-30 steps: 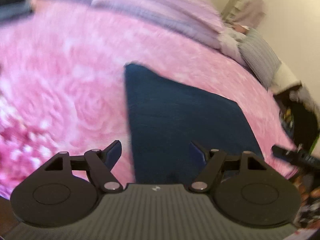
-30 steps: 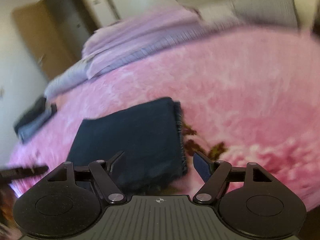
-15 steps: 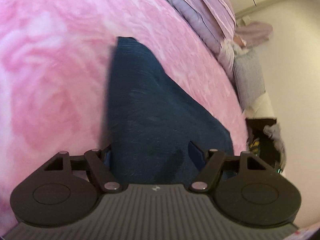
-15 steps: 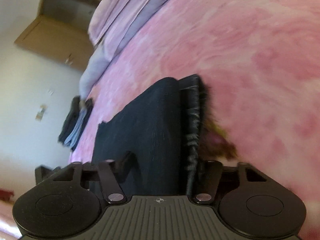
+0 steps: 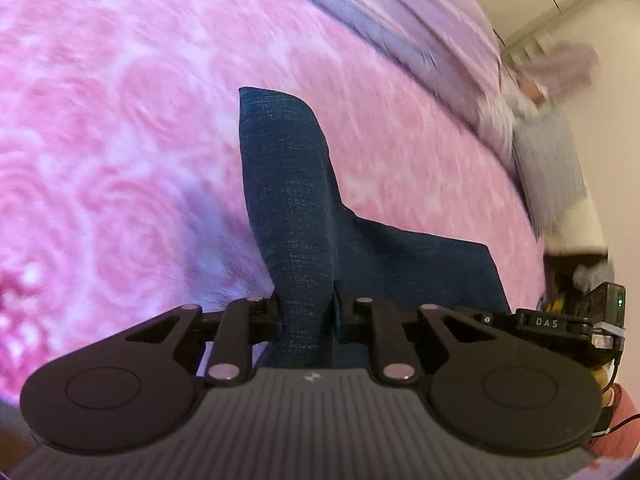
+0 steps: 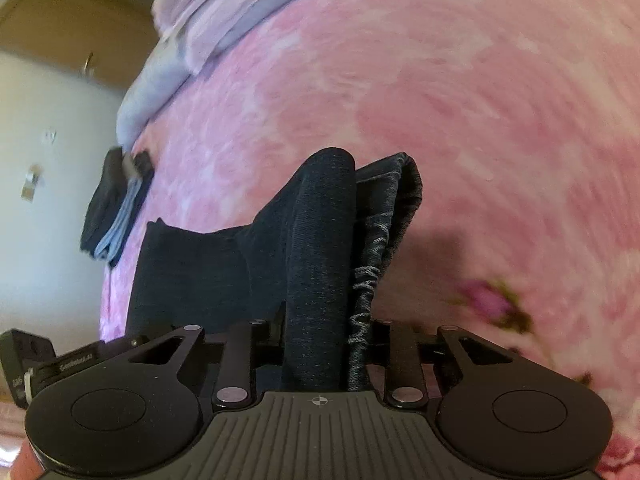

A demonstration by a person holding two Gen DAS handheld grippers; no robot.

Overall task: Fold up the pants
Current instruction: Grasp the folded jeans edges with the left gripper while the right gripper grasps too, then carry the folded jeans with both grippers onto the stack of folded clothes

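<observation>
Dark navy pants [image 5: 296, 208] lie folded on a pink fluffy bed cover [image 5: 100, 152]. My left gripper [image 5: 308, 312] is shut on one edge of the pants, which rises in a ridge from its jaws. In the right wrist view the pants [image 6: 320, 240] show a gathered elastic waistband [image 6: 364, 292]. My right gripper [image 6: 324, 340] is shut on the pants at that waistband end, with the fabric lifted. The other gripper shows at the lower left [image 6: 60, 360] of this view and at the right edge [image 5: 560, 324] of the left wrist view.
Lilac folded bedding [image 5: 400, 12] lies at the far end of the bed. A grey pillow [image 5: 548, 164] sits at the right edge. A stack of dark and blue folded clothes [image 6: 116, 204] rests at the bed's left edge. Wooden cupboards [image 6: 72, 32] stand beyond.
Both grippers came down onto the pants and went from open to shut on opposite edges. The gripped fabric now rises off the bed cover.
</observation>
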